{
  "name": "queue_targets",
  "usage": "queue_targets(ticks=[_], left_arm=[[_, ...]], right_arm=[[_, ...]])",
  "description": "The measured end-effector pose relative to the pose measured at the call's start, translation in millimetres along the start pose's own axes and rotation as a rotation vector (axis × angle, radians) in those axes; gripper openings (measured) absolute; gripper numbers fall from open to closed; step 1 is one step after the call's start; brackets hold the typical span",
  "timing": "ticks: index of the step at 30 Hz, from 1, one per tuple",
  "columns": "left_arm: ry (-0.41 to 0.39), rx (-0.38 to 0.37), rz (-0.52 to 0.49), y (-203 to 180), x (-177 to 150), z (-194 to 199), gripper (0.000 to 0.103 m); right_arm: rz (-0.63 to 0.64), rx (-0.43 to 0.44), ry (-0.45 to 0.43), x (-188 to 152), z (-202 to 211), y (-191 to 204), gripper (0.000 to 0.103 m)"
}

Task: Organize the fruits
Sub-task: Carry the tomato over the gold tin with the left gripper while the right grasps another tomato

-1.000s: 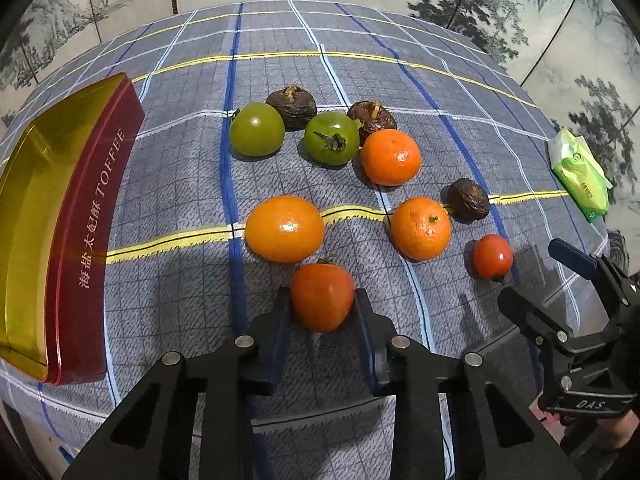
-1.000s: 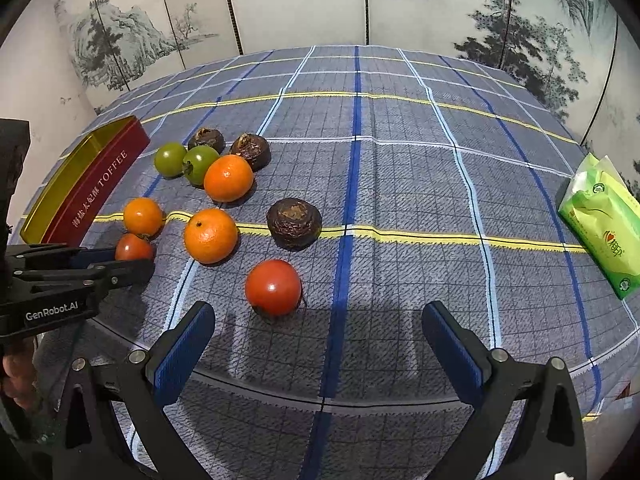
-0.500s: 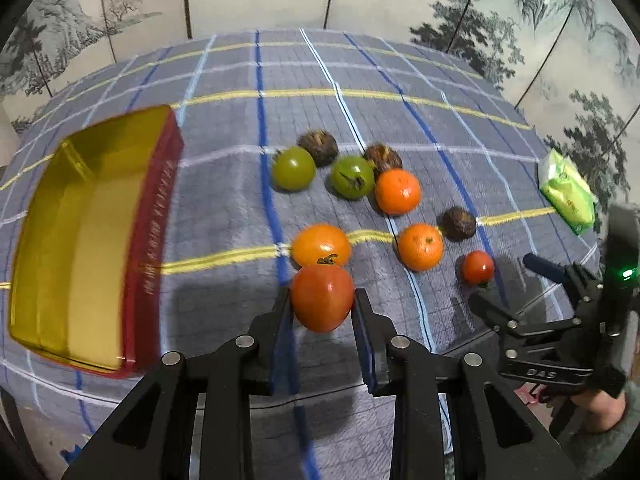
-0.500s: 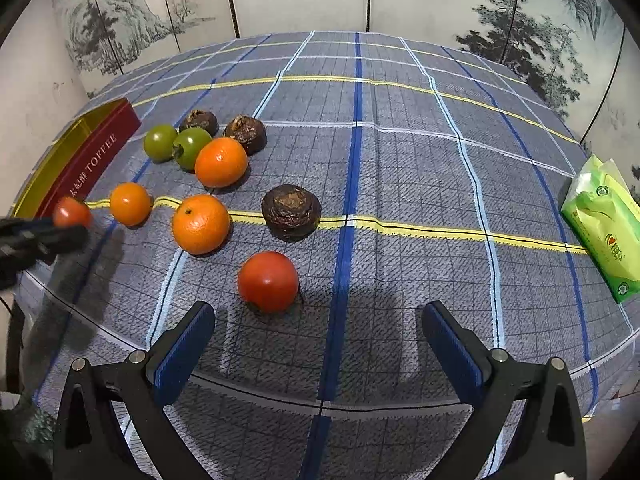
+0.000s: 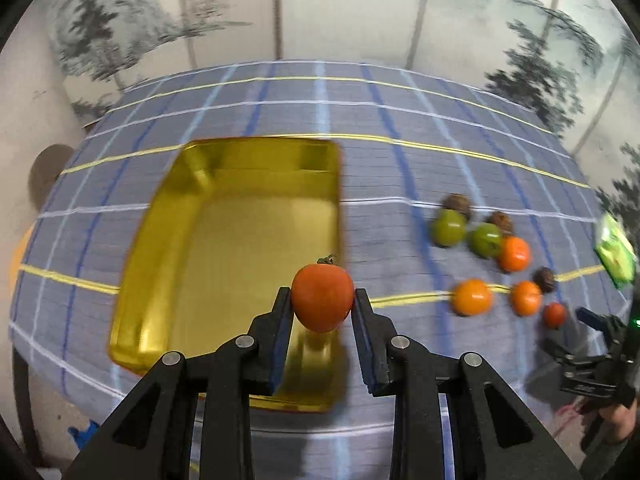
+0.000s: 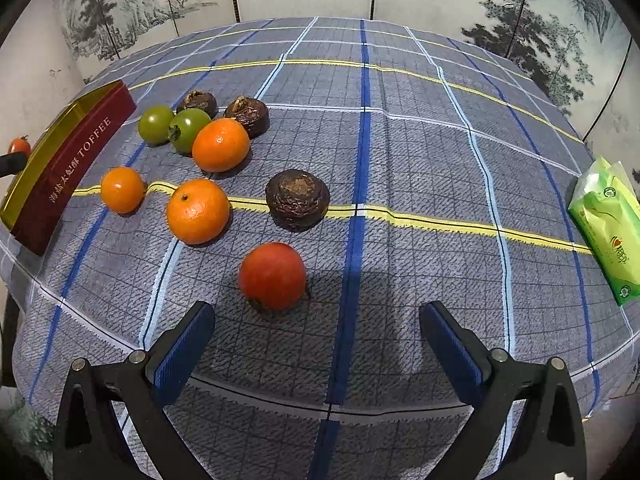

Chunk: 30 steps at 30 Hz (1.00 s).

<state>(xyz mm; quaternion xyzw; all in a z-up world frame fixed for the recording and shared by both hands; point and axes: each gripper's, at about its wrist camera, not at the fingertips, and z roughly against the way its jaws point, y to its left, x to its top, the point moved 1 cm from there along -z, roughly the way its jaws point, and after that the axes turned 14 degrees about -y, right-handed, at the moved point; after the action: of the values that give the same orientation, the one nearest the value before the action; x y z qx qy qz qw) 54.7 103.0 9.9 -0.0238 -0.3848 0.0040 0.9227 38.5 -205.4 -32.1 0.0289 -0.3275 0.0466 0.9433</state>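
Left gripper [image 5: 322, 307] clamps red tomato [image 5: 322, 302], now lifted off counter [image 6: 400, 152] and over gold tin [image 5: 224, 248] | right gripper [image 6: 316, 336] wide, empty, near second tomato [image 6: 273, 275] | tin empty, release next; eight fruits left on counter
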Motion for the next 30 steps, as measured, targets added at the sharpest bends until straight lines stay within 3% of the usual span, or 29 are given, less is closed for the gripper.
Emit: queue_targets(ticks=[7, 10, 24, 30], left_arm=[[0.062, 0.096, 0.064, 54, -18, -23, 0.031], [0.082, 0.104, 0.085, 64, -26, -26, 0.031], [0.113, 0.137, 0.067, 74, -41, -34, 0.031], [0.123, 0.132, 0.053, 71, -41, -36, 0.031]], right_arm=[[0.002, -0.006, 0.0, 2, -1, 1, 0.102], [0.002, -0.01, 0.002, 2, -2, 1, 0.102], [-0.006, -0.017, -0.017, 8, 0, 1, 0.101], [-0.007, -0.013, -0.035, 11, 3, 2, 0.092]])
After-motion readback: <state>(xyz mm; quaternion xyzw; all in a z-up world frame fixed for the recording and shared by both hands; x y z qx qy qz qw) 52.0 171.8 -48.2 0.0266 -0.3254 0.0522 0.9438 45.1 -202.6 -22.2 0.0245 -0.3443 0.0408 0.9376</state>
